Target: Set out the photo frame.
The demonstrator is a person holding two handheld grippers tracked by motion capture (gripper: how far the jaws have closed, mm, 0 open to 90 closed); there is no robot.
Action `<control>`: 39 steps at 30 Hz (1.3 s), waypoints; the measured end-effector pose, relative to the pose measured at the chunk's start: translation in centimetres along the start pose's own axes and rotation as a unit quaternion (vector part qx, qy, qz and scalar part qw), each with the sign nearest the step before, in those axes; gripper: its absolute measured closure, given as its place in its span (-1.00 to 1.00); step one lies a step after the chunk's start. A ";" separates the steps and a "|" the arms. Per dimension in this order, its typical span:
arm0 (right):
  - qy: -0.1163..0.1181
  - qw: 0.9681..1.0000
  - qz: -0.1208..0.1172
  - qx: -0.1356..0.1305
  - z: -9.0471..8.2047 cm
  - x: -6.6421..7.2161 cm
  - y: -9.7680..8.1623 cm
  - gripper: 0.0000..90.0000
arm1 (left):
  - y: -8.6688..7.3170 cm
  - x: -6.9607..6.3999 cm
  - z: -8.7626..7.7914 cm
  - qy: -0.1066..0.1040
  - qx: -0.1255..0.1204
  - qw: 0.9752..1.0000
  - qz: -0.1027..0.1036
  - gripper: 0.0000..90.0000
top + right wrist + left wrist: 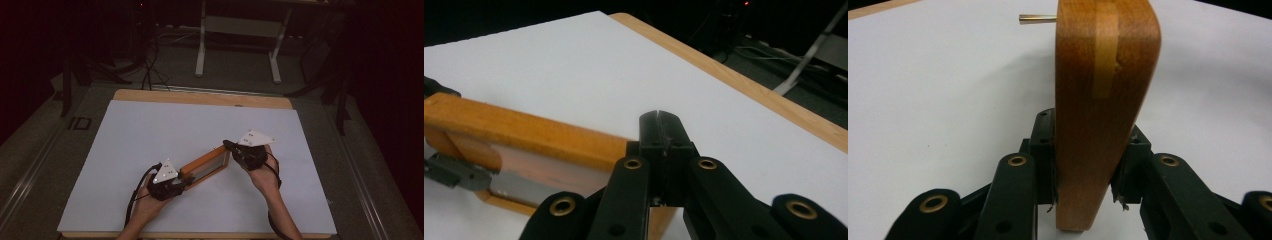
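Table: white-covered, wood edge at the far side. Frame: wooden, glazed, standing on its long edge near the front middle, running diagonally between the two hands, probably so each end can be steadied. Left gripper: clamped on the frame's near end, one jaw against each face, holding it upright. Right gripper: jaws together on nothing, at the frame's far corner, just above its top edge. A brass pin projects from the frame.

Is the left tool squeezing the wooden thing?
Yes, in the left gripper view the left tool has its two black jaws pressed on either side of the wooden frame.
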State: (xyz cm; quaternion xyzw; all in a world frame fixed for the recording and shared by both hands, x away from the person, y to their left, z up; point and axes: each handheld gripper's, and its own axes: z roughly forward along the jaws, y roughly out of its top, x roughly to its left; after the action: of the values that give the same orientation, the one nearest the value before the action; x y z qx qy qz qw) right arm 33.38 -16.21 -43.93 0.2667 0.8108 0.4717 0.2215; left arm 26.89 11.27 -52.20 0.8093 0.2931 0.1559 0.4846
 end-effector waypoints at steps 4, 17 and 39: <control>0.007 1.000 0.006 0.006 0.9 0.1 -0.2 1.00 | 0.5 0.0 0.0 -0.004 0.009 1.000 0.001 0.54; 0.008 1.000 0.011 0.011 0.2 -0.6 -0.3 1.00 | 4.0 1.1 -1.8 -0.024 0.013 0.999 0.027 0.54; 0.123 0.992 -0.021 -0.005 -0.2 0.2 -0.2 -0.04 | 11.8 3.0 -2.9 -0.098 0.059 0.986 0.121 0.53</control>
State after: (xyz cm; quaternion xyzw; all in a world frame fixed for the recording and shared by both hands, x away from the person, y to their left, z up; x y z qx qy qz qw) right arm 33.09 -16.33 -43.97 0.1884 0.8347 0.5006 0.1311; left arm 31.48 10.95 -40.54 0.8772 0.1530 0.1154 0.4403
